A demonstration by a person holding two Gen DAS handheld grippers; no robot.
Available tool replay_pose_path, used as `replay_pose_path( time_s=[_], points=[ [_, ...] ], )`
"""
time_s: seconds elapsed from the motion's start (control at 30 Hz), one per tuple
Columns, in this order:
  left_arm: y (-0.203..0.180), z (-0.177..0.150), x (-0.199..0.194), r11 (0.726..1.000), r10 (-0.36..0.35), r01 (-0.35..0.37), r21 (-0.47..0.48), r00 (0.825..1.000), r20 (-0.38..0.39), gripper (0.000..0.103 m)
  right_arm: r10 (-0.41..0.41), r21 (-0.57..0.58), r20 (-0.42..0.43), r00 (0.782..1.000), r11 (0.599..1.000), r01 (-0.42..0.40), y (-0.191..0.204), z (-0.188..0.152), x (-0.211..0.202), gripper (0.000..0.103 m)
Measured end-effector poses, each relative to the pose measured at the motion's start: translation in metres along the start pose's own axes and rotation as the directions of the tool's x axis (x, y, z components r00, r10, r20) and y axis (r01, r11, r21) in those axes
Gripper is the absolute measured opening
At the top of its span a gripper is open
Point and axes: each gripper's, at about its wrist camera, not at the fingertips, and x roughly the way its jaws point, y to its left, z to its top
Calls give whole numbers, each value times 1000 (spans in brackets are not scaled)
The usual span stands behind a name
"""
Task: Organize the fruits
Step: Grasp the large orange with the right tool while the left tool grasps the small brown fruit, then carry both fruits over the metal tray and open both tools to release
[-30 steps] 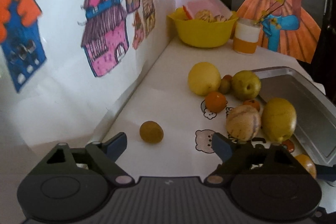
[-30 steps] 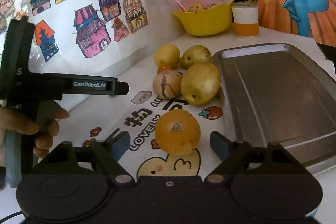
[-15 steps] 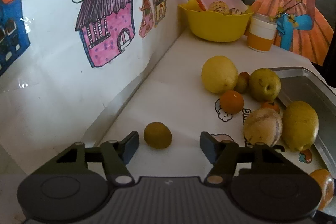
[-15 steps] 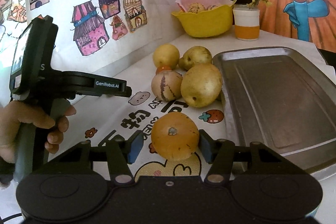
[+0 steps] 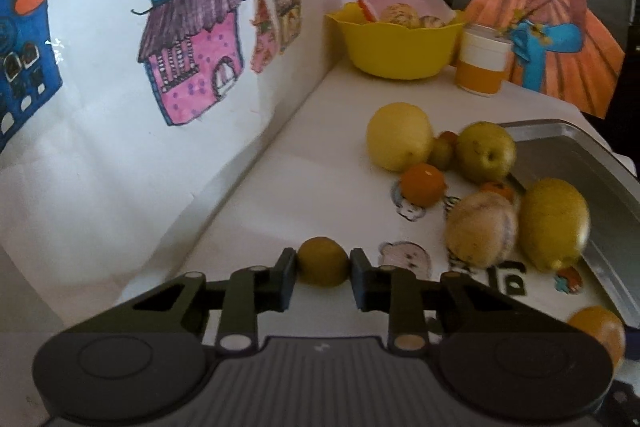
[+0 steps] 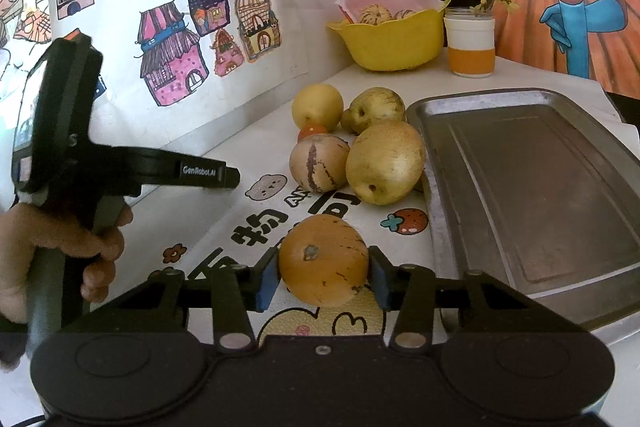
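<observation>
Left gripper (image 5: 323, 262): I have its two blue pads pressed against a small olive-green fruit (image 5: 323, 261), one on each side, so it is clamped on that fruit. The fruit sits low over the white cloth (image 5: 280, 195), near the wall of house drawings (image 5: 188, 39); I cannot tell whether it touches the cloth.

Right gripper (image 6: 323, 269): I have it closed on the orange fruit (image 6: 323, 259), pads against both flanks, above the printed cloth and just left of the metal tray (image 6: 540, 187).

Left hand (image 6: 60, 251): I see it in the right wrist view, wrapped round the handle of the left gripper at the left edge.

Fruit pile: between the two grippers' spots and the tray, a striped beige fruit (image 6: 318, 163) touches a large yellow-green pear (image 6: 385, 163); behind them lie a round yellow fruit (image 6: 317, 106), a greenish pear (image 6: 376, 107) and a small orange one (image 6: 312, 131).

Tray: bare metal, nothing lies in it.

Back corner: a yellow bowl (image 6: 392, 43) holding striped fruits, with a white and orange cup (image 6: 470, 45) just beside it.
</observation>
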Motion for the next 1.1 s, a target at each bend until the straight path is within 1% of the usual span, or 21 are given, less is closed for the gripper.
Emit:
replay_pose_path(
  time_s=[0.23,0.47,0.53,0.67,0.8,0.87,0.97,1.03,1.1],
  points=[
    [-18,-15,-22,995,-89,90,36,996,-28,31,15,18,0,1000,1000,-15,-2,-3,-6,47],
    [-27,-28,-45,984,-177,177,-13,982,-67,31,45,47,-1,999,998,-45,-8,-14,-26,45],
    [-32,-31,-51,979,-205,203,-24,976,-80,31,50,62,0,999,997,-50,-11,-18,-32,45],
    [-47,-32,-58,969,-246,245,-20,965,-88,31,43,88,10,999,995,-44,-19,-24,-48,45],
    [-65,-28,-65,961,-276,276,-6,959,-68,31,33,116,39,999,993,-37,-31,-26,-69,45],
    [-74,-22,-69,957,-290,290,3,956,-55,31,44,136,47,998,989,-50,-41,-22,-79,45],
    [-92,-6,-73,953,-300,301,24,954,-16,31,71,169,56,996,982,-79,-64,-6,-91,45],
    [-103,6,-73,952,-304,303,41,953,17,31,64,152,63,996,986,-73,-78,7,-97,45],
    [-114,19,-70,952,-305,302,52,951,54,31,46,111,67,997,992,-53,-92,25,-100,45]
  ],
)
